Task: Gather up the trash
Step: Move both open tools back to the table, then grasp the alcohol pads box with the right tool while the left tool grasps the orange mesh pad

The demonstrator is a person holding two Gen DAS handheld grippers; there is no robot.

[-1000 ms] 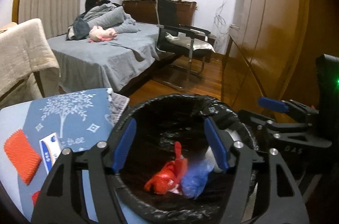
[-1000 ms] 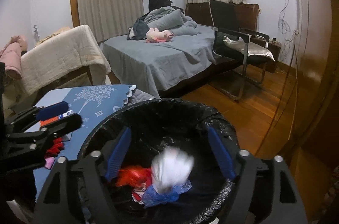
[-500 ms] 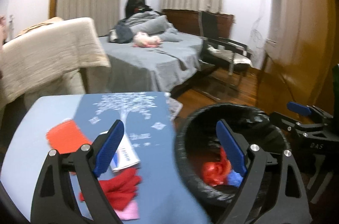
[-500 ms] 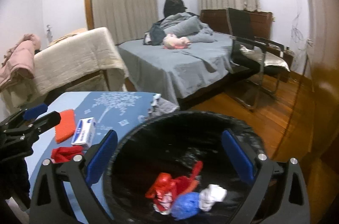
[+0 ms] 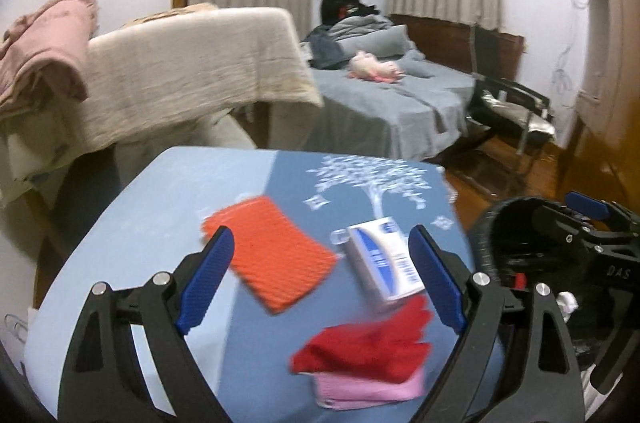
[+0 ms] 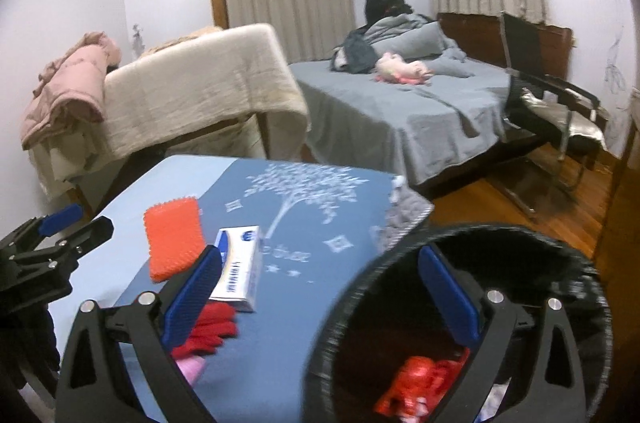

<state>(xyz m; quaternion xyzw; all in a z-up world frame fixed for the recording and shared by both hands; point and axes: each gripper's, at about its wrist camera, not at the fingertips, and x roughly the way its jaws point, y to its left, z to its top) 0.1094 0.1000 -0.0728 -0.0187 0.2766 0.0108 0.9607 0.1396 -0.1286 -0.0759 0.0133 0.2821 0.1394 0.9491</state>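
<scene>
My left gripper point(image 5: 320, 279) is open and empty above the blue table point(image 5: 140, 223). Between and just past its fingers lie an orange pad point(image 5: 272, 255), a white and blue box point(image 5: 384, 263), a red cloth point(image 5: 368, 347) and a pink piece point(image 5: 368, 389) under it. My right gripper point(image 6: 320, 295) is open and empty over the near rim of the black-lined trash bin point(image 6: 400, 263), which holds red trash point(image 6: 420, 383). The box point(image 6: 240, 271), the orange pad point(image 6: 172, 235) and the red cloth point(image 6: 212, 327) also show in the right wrist view. The bin point(image 5: 504, 215) stands at the table's right.
A cream blanket over a chair point(image 5: 180, 71) stands behind the table. A grey bed point(image 6: 400, 103) and a black chair point(image 6: 552, 95) stand farther back. A wooden wardrobe point(image 5: 616, 63) is on the right, wooden floor point(image 6: 540, 207) beyond the bin.
Both grippers have swung left from above the bin toward the table. A white piece fell from the right gripper into the bin. The left gripper now looks at the table's items.
</scene>
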